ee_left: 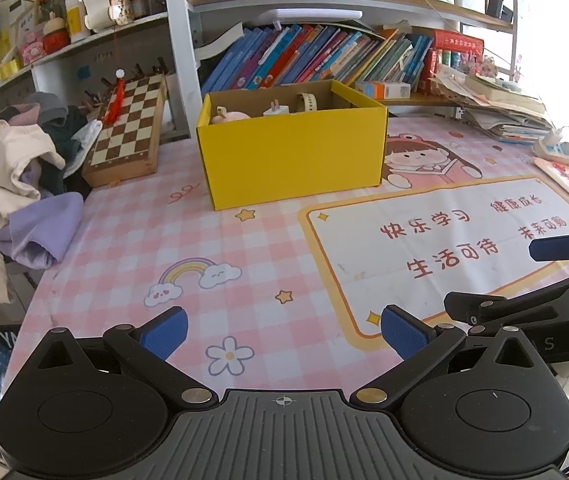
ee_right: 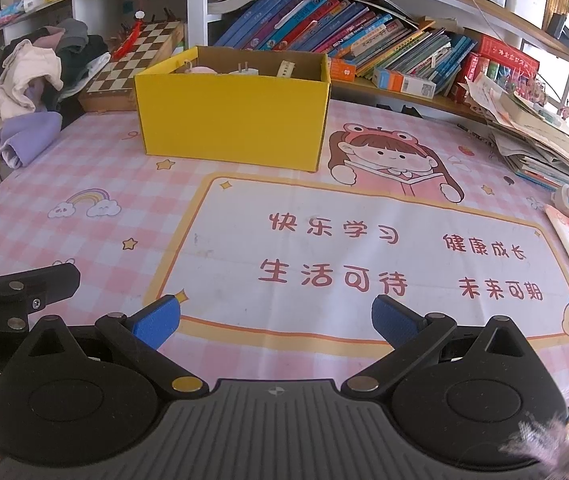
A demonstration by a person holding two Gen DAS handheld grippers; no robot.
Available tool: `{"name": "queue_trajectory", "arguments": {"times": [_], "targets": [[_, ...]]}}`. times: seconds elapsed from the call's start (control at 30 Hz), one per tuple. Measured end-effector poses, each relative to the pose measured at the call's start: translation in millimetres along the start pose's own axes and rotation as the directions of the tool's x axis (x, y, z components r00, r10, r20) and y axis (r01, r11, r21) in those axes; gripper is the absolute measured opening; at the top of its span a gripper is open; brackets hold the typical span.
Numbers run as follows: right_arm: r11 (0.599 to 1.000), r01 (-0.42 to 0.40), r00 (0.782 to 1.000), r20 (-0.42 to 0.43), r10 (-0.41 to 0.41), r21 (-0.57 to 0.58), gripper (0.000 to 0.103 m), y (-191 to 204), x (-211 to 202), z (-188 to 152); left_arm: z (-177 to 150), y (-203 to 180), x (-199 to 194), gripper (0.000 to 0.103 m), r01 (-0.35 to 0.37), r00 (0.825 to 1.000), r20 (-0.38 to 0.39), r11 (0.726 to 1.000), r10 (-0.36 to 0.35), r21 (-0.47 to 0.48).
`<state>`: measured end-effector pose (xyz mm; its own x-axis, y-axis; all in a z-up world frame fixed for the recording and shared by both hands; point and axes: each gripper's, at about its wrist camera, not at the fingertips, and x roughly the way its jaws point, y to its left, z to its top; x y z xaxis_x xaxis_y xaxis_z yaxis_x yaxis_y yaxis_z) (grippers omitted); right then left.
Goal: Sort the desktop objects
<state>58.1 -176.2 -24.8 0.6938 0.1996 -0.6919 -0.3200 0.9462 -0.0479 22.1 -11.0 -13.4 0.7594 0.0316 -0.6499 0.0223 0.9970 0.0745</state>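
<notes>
Both the left gripper (ee_left: 284, 334) and the right gripper (ee_right: 276, 320) hover wide and empty over the tabletop (ee_right: 244, 216). The yellow box (ee_left: 292, 152), already holding small items, stands well ahead, slightly nearer the left gripper's line.

Both my wrist cams sit low over the pink desk mat (ee_left: 132, 240), looking forward at the bookshelf, left one further left, both catching the yellow box (ee_left: 292, 152) and each other's gripper at frame edge.
</notes>
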Motion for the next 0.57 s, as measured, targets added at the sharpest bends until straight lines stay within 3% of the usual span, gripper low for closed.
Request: {"name": "queue_trajectory", "arguments": {"times": [0.57], "targets": [[1.000, -0.005, 1.000, -0.003, 0.005, -0.003, 0.103, -1.3, 0.7, -0.5, -0.1, -1.8, -3.5, 0.103, 0.002, 0.999, 0.033, 1.000, -0.003, 0.022]]}}
